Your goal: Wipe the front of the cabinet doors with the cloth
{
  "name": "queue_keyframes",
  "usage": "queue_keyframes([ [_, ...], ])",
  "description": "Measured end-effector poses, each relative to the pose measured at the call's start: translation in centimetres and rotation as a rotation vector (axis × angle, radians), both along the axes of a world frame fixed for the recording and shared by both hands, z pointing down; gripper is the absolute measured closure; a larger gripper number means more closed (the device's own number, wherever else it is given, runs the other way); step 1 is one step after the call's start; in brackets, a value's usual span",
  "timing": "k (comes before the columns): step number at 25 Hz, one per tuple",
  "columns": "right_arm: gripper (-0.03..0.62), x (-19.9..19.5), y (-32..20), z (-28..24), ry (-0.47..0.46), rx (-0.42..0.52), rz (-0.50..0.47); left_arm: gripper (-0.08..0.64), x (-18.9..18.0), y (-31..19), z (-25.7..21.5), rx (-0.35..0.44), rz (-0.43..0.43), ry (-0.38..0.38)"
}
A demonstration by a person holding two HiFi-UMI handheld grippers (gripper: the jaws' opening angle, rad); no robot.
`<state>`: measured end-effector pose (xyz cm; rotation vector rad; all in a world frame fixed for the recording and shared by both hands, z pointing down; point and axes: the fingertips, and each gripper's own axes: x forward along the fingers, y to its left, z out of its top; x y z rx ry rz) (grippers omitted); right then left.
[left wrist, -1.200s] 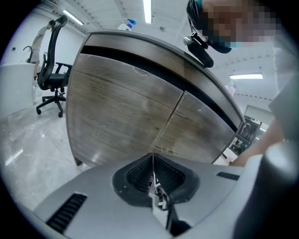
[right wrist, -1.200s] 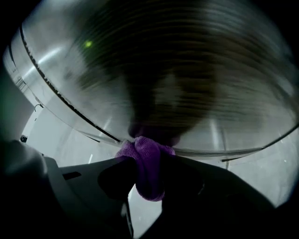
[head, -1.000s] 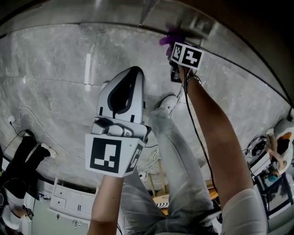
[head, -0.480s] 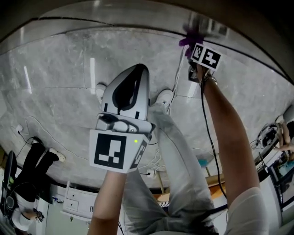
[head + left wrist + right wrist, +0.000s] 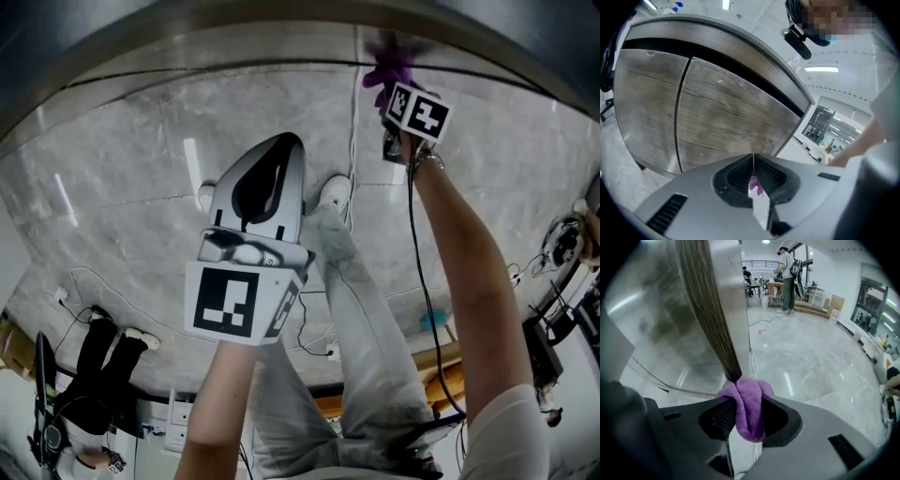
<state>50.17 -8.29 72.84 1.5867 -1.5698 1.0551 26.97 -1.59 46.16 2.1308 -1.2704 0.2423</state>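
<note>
wiping in hand: right gripper [image 5: 747, 400] jaws clamped the purple cloth [image 5: 750, 420] against the cabinet door [image 5: 710, 310]; left gripper [image 5: 753, 161] jaws closed together, idle. next probably a steady sweep across.

The glossy grey marble floor [image 5: 122, 169] carries loose cables [image 5: 752, 363], the person's white shoes [image 5: 334, 191] and the wooden cabinet [image 5: 717, 112].

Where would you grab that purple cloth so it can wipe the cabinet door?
Take the purple cloth by its bunched middle, coming from behind, as the right gripper does now. Its jaws are shut on the fold, leaving a soft puff poking out in front. That puff, not the hard jaws, meets the cabinet door.
</note>
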Motion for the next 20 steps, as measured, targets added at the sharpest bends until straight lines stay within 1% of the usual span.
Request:
queue_keyframes([
  [3, 0.454, 0.6, -0.3, -3.6, 0.027, 0.030, -0.021, 0.544, -0.3, 0.1, -1.6, 0.005, 0.047, -0.012],
  [6, 0.456, 0.8, -0.3, -8.3, 0.058, 0.067, -0.039, 0.543, -0.9, 0.4, -4.2, 0.010, 0.094, -0.021],
  [9, 0.456, 0.1, -1.0, -12.9, 0.069, 0.116, -0.031, 0.543, -1.9, 0.0, -7.0, 0.039, 0.159, -0.032],
  [13, 0.456, -1.7, -1.1, -17.9, 0.054, 0.161, -0.059, 0.543, -3.2, -0.2, -10.3, 0.082, 0.220, -0.038],
  [16, 0.456, -2.8, -1.3, -22.7, 0.042, 0.210, -0.103, 0.544, -3.8, -0.1, -13.2, 0.116, 0.238, -0.047],
  [20, 0.456, -3.8, -1.8, -28.9, 0.018, 0.279, -0.133, 0.543, -3.9, 0.2, -16.3, 0.147, 0.257, -0.046],
])
